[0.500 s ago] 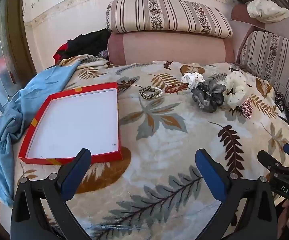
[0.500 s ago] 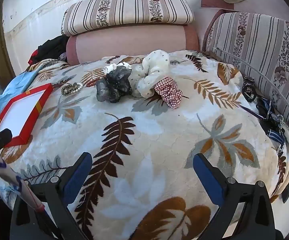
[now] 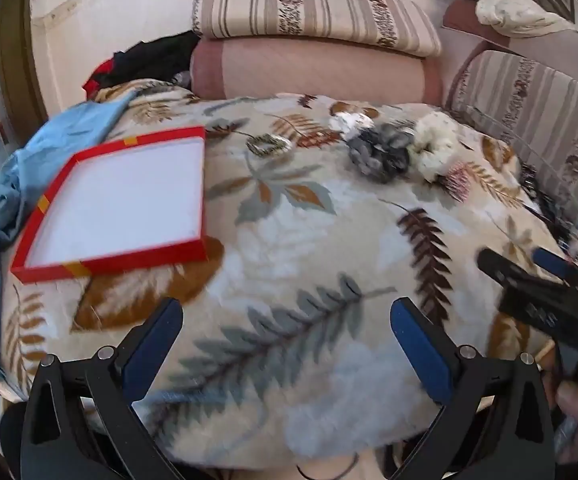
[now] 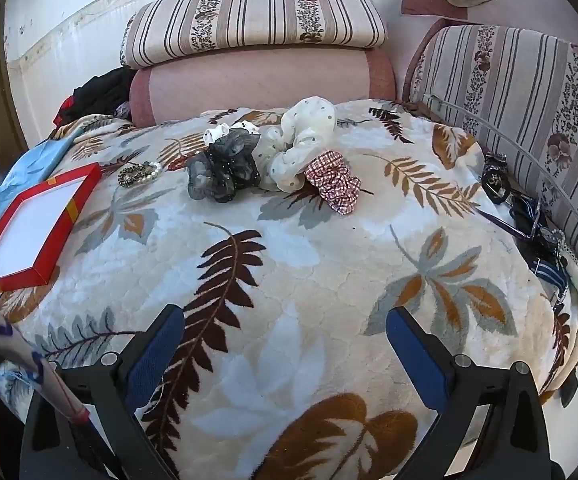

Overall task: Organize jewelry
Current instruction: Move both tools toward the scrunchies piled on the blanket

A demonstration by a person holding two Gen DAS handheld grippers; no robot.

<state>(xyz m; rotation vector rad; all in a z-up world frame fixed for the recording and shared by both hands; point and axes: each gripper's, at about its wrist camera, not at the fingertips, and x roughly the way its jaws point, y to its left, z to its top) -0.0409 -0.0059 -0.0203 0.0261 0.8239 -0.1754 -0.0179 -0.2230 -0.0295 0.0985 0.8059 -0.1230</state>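
Hovering low over the leaf-print blanket (image 4: 289,264), the right claw (image 4: 285,344) has its blue pads spread wide with nothing between them. The left claw (image 3: 287,344) is just as wide apart and empty (its view is smeared by blur). Beyond the right claw, near the far edge of the bed, lie a cluster of scrunchies: a red checked scrunchie (image 4: 333,186) touching a cream dotted scrunchie (image 4: 301,145), with a dark sheer scrunchie (image 4: 225,170) just beside that. Left of them rests a pearl bracelet (image 4: 139,173), and further left sits the red-rimmed box (image 4: 55,230), white inside. Striped cushions (image 4: 255,24) stand behind the bed.
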